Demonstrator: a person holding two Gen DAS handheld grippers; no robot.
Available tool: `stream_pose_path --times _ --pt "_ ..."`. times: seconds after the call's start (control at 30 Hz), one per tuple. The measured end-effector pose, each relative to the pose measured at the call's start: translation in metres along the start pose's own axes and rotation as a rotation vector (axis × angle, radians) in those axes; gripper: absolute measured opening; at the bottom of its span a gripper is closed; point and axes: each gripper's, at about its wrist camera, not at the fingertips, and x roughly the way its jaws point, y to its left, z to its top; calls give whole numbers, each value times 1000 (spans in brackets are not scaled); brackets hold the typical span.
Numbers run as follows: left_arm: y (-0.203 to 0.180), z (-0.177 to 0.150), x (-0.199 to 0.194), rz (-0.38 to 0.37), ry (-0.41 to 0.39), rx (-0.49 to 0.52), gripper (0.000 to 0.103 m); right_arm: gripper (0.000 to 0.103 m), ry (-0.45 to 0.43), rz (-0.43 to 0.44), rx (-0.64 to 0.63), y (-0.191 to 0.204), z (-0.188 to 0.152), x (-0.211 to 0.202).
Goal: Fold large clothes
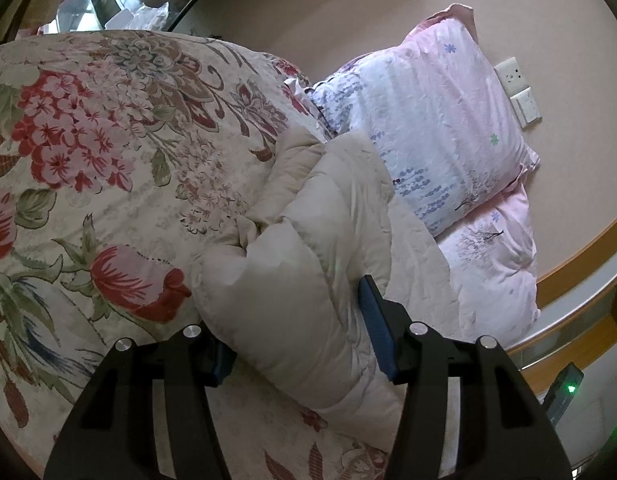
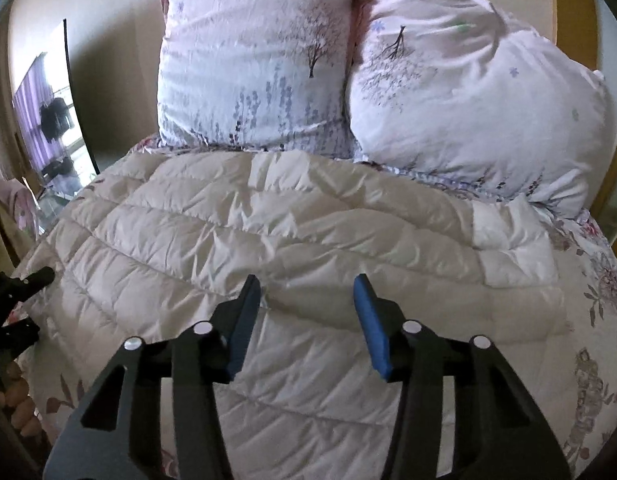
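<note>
A cream quilted down jacket (image 2: 236, 240) lies spread on a floral bedspread (image 1: 88, 152). In the left wrist view a puffy fold of the jacket (image 1: 284, 280) bulges between the blue pads (image 1: 372, 320) of my left gripper (image 1: 296, 320); the jaws stand wide around it and the left pad is mostly hidden by fabric. My right gripper (image 2: 308, 312) is open just above the jacket's middle, empty. The left gripper also shows at the left edge of the right wrist view (image 2: 16, 304).
Two pale pink printed pillows (image 2: 252, 64) (image 2: 480, 112) lean against the wall at the head of the bed. A wooden bed frame (image 1: 580, 256) runs along the side. Wall sockets (image 1: 516, 92) sit beside the pillows. A mirror (image 2: 48, 120) stands at far left.
</note>
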Motion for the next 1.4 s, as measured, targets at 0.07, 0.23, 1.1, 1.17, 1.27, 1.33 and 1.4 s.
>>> stream_pose_path --times 0.07,0.23,1.1,1.17,1.27,1.33,1.4 --pt "0 0 0 3 -3 3 55 47 4 2 0 2 0 5" --pt "-1 0 2 11 -8 5 55 49 61 -18 -12 8 -1 30" --pt "-74 11 -7 -139 -71 211 46 52 158 -62 -62 21 -9 66" --pt "-88 10 -9 -178 -76 247 45 52 156 -67 -68 23 -9 66" --pt "-108 5 -11 -243 -78 297 42 52 153 -76 -83 25 -8 67" --pt "-123 1 -12 -295 -74 333 42 52 150 -83 -94 26 -7 67" --pt "-138 -5 -13 -354 -66 373 42 52 150 -86 -101 27 -6 69"
